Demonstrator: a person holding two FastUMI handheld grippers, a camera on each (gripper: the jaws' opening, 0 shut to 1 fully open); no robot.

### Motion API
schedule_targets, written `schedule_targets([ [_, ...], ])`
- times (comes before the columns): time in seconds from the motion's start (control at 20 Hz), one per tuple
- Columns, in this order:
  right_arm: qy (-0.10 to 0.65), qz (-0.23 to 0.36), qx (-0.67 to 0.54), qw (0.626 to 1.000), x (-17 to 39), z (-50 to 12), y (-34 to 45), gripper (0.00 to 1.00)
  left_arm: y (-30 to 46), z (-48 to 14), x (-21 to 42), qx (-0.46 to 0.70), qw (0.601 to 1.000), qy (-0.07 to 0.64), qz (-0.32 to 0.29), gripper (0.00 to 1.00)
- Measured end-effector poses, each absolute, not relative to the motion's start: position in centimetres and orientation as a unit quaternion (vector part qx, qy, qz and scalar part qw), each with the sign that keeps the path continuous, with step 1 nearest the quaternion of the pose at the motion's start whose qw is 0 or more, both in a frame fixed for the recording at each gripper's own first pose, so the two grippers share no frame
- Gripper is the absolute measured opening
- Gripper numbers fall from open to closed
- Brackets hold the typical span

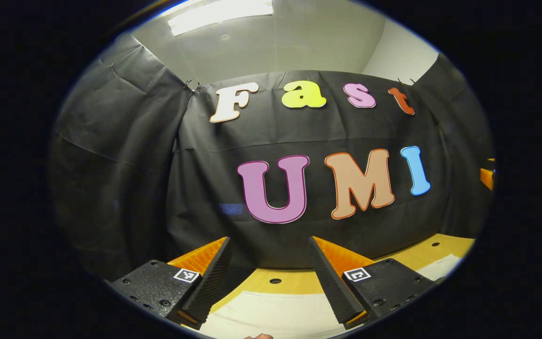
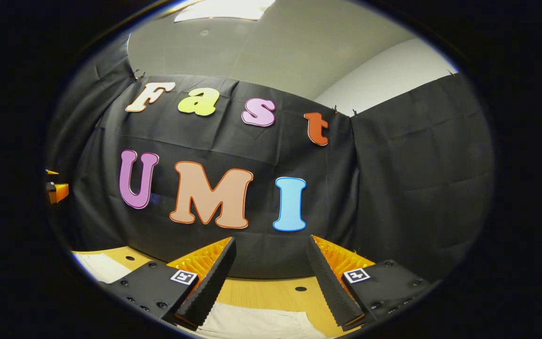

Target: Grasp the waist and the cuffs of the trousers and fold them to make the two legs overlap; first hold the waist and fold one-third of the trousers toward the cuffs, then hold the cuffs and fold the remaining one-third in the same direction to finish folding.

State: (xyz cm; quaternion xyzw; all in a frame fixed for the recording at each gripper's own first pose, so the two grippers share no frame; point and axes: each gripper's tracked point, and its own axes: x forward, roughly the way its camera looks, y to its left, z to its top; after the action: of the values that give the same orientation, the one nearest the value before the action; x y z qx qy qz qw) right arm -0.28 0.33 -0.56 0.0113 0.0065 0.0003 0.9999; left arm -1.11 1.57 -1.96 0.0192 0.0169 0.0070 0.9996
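Gaping wide with nothing between its fingers, the left gripper point(image 1: 268, 278) hovers above the pale trousers point(image 1: 275, 313) – the right gripper point(image 2: 271, 278) likewise spread and empty. Trousers lie flat on the wooden table point(image 1: 299, 281), black cloth wall point(image 1: 205, 188) beyond.

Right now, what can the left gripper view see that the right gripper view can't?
Left gripper view: the left gripper up close, open, with an orange bit at the right edge, probably the other gripper.

Right gripper view: the right gripper up close, open too, with an orange block at the left edge, probably the other gripper.

Both: pale trousers lying flat on the table under the fingers, with nothing gripped yet.
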Motion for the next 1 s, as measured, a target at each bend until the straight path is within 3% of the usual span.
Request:
schedule_targets([
  [0.3,0.009,0.017,0.018,1.0,0.1,-1.1,1.4,0.97,3.2,-4.2,-2.4,0.075,0.996,0.041,0.007,0.96],
  [0.4,0.011,0.022,0.023,0.999,0.2,-1.5,1.8,0.97,4.0,-5.1,-3.1,0.114,0.992,0.05,-0.001,0.92],
  [1.0,0.028,0.062,0.021,0.997,0.8,-3.5,4.3,0.97,6.1,-16.7,-9.8,0.299,0.928,0.186,-0.119,0.96],
])
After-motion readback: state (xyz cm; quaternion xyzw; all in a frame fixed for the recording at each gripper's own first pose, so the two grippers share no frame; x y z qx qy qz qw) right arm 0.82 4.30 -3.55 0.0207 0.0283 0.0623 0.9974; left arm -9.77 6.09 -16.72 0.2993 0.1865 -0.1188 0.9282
